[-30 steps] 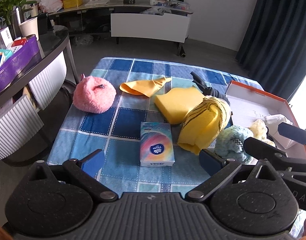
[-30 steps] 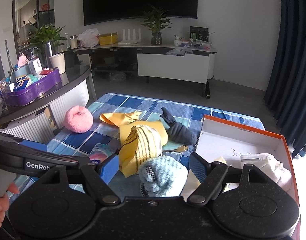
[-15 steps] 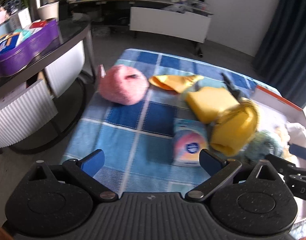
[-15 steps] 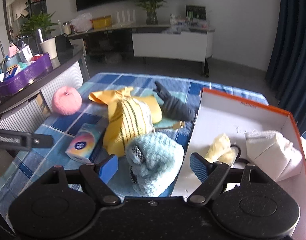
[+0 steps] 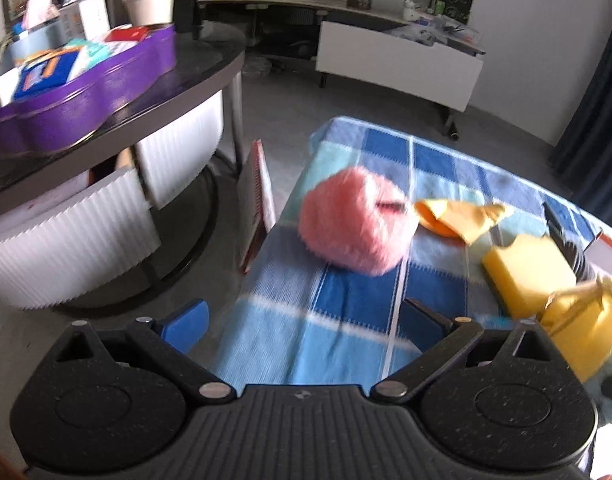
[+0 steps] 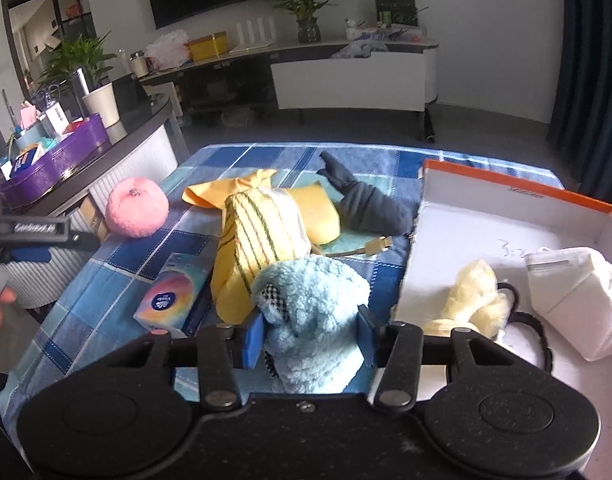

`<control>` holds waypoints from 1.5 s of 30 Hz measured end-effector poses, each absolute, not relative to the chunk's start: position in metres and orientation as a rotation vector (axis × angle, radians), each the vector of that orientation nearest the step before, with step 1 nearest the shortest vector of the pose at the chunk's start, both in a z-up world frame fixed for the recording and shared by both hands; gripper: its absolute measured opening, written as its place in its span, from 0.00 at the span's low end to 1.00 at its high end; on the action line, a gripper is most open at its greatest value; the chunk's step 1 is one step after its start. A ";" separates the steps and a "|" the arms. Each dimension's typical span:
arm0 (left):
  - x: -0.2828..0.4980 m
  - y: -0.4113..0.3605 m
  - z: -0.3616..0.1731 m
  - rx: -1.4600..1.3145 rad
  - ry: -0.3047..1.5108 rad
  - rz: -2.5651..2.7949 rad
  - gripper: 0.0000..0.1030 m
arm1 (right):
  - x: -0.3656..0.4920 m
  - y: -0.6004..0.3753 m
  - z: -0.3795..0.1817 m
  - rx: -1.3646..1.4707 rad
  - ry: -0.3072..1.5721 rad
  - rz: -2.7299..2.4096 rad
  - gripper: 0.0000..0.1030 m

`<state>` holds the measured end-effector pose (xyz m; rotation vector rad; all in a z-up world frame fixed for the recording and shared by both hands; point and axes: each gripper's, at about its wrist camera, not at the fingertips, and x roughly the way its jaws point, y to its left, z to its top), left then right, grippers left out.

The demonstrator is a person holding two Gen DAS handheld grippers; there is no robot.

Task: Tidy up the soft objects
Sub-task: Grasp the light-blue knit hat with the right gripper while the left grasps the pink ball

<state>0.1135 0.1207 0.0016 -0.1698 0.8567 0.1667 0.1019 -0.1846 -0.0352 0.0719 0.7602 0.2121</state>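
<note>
On the blue checked tablecloth [image 6: 117, 256] lies a light blue plush [image 6: 314, 300]. My right gripper [image 6: 310, 334] has it between its jaws, which are closing, and both pads touch its fluff. A yellow striped cloth [image 6: 261, 240], a yellow pad [image 5: 530, 276], a dark grey sock [image 6: 370, 204] and a yellow rag [image 5: 462, 216] lie beyond. My left gripper [image 5: 303, 320] is open and holds nothing over the table's left edge. The pink fluffy ball [image 5: 356, 220] sits ahead of it.
An orange-rimmed white box [image 6: 518, 196] at the right holds a pale yellow plush [image 6: 474, 292], a white mask [image 6: 574, 296] and a black hair tie [image 6: 534, 320]. A tissue pack [image 6: 171, 296] lies left of the blue plush. A side table carries a purple tray [image 5: 85, 92].
My left gripper has swung left, so the pink ball now sits ahead of it. My right gripper has sunk and its jaws have closed in on the blue plush.
</note>
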 end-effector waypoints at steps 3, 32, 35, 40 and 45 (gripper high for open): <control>0.133 0.114 0.001 -0.129 0.832 0.138 1.00 | 0.096 -0.191 -0.031 0.096 0.749 0.206 0.56; 0.081 0.064 0.032 -0.110 0.756 0.026 0.52 | 0.055 -0.206 -0.002 0.119 0.658 0.176 0.56; 0.064 0.053 0.034 -0.112 0.760 0.009 0.52 | 0.050 -0.206 0.000 0.112 0.653 0.174 0.56; 0.045 0.032 0.029 -0.102 0.771 -0.041 0.52 | 0.043 -0.206 0.003 0.114 0.648 0.179 0.56; 0.035 0.018 0.026 -0.101 0.777 -0.073 0.52 | 0.034 -0.208 0.008 0.111 0.637 0.177 0.56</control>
